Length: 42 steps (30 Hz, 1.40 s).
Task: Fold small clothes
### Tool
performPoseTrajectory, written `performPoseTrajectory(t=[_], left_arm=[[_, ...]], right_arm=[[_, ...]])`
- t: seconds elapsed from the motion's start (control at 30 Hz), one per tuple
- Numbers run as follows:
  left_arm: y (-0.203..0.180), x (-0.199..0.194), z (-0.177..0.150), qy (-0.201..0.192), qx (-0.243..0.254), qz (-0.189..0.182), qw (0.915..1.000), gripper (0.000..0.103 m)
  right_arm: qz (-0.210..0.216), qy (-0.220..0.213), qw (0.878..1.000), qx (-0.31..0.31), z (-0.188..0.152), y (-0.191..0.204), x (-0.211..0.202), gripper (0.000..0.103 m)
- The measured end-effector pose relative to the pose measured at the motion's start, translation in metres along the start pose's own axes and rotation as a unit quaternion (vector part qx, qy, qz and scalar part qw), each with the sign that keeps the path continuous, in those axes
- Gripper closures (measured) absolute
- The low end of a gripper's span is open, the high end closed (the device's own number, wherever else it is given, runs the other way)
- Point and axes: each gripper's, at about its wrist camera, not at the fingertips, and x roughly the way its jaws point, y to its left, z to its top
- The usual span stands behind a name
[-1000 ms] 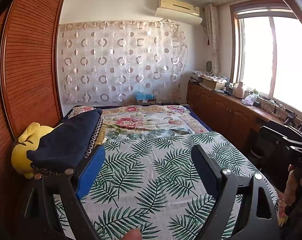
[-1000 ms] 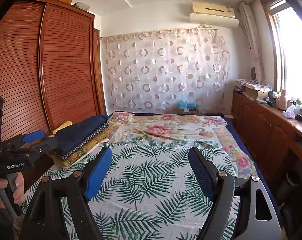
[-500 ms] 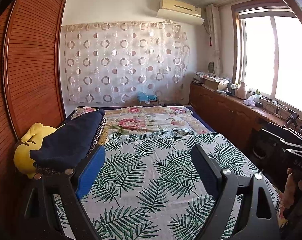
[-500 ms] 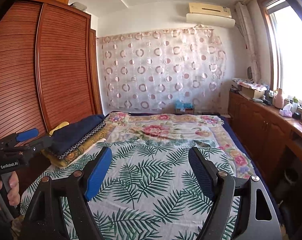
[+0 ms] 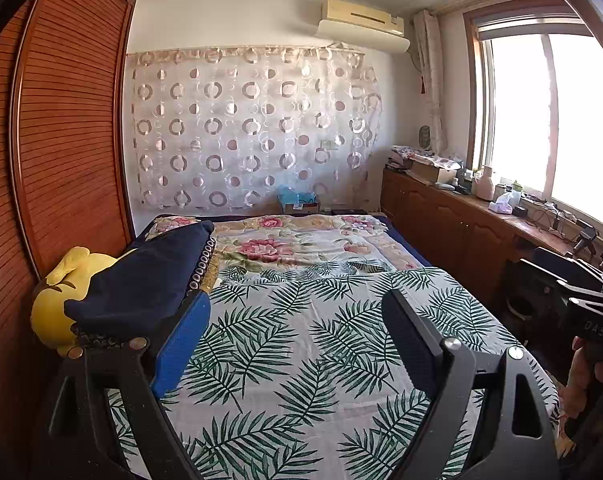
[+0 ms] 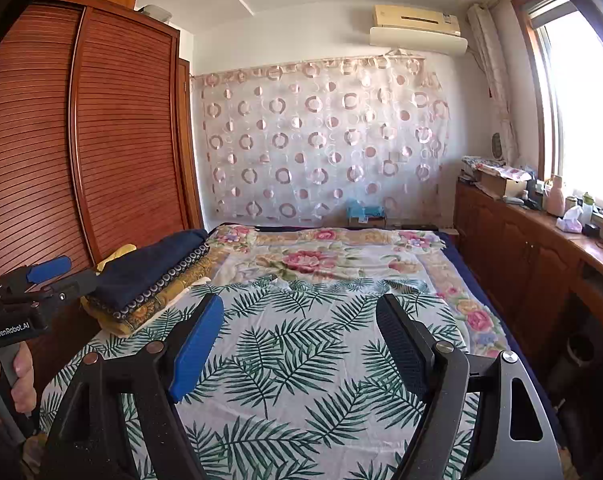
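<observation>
— What's under me?
— A palm-leaf sheet (image 5: 301, 340) over a floral quilt (image 5: 285, 240), louvred wardrobe (image 5: 61, 140) on the left, window (image 5: 541, 120) on the right, ringed curtain (image 6: 321, 140) at the back

— And my tongs?
— I've got the left gripper (image 5: 297, 344) and right gripper (image 6: 299, 344) both spread wide, nothing between the pads

— The clothes?
— A folded pile (image 6: 153, 280), navy on top, at the bed's left edge. The left view cuts it behind my finger; a yellow plush (image 5: 57, 304) peeks out beside it

bed (image 5: 401, 248) under palm-leaf sheet (image 5: 301, 340); folded navy cloth (image 5: 141, 280) at left edge.
</observation>
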Motion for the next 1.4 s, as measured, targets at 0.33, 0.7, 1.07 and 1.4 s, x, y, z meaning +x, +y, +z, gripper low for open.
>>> performPoseTrajectory(t=[0.33,0.7,1.07,1.4], left_arm=[[0.001,-0.001,0.001,-0.001,0.001,0.0,1.0,0.015],[0.003,-0.002,0.002,-0.001,0.001,0.003,1.0,0.015],[0.004,-0.003,0.002,-0.002,0.001,0.004,1.0,0.015],[0.005,-0.003,0.002,-0.003,0.002,0.005,1.0,0.015]], right_arm=[[0.002,0.002,1.0,0.0,0.001,-0.002,0.0,0.023],[0.003,-0.003,1.0,-0.002,0.001,-0.009,-0.002,0.023],[0.006,-0.005,1.0,-0.007,-0.001,-0.012,0.0,0.023],[0.005,-0.004,1.0,-0.007,-0.001,-0.015,0.001,0.023]])
